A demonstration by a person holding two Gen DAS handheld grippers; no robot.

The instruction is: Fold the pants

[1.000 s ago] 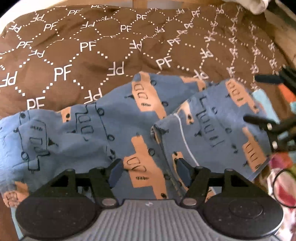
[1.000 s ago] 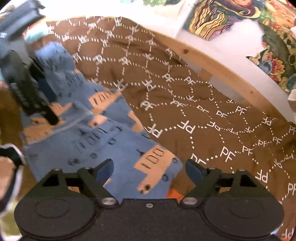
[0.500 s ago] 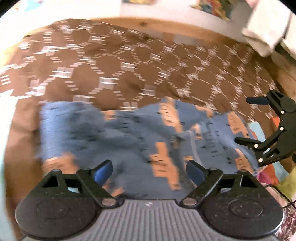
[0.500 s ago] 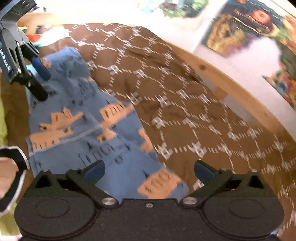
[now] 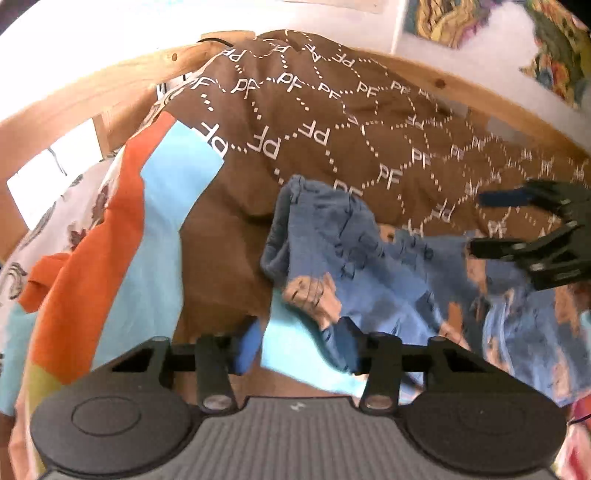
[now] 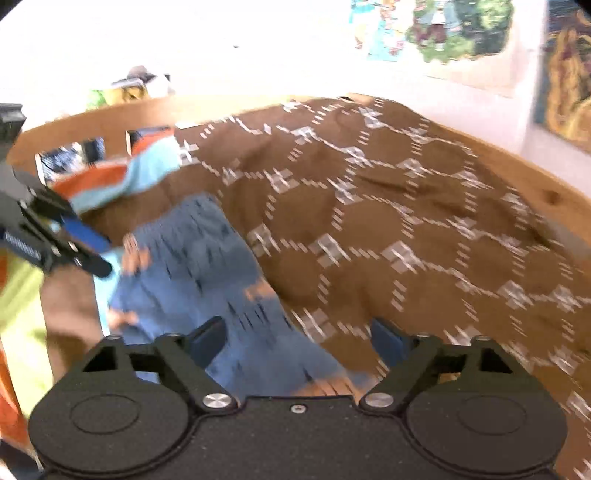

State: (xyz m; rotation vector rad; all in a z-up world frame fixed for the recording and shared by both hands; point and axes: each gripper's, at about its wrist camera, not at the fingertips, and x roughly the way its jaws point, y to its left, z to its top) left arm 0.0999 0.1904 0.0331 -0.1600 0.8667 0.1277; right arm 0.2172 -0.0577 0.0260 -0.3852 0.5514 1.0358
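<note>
The blue pants (image 5: 369, 258) with orange and black prints lie folded and rumpled on the brown "PF" blanket (image 5: 332, 122). My left gripper (image 5: 299, 347) is open and empty, just short of the pants' near left edge. My right gripper (image 6: 299, 339) is open and empty above the near end of the pants (image 6: 207, 266). The right gripper also shows at the right of the left wrist view (image 5: 517, 225), open over the pants. The left gripper shows at the left of the right wrist view (image 6: 74, 243), open. Both views are motion-blurred.
An orange and light-blue cloth (image 5: 122, 221) lies left of the pants, partly under them. A wooden bed rail (image 5: 92, 88) curves along the far side, with a white wall and pictures (image 6: 461, 33) behind. A yellow-green cloth (image 6: 18, 314) lies at the left.
Both grippers have pulled back and up from the pants and swung left. The pants now lie smaller in view, and the orange and blue cloth and bed rail have come into sight.
</note>
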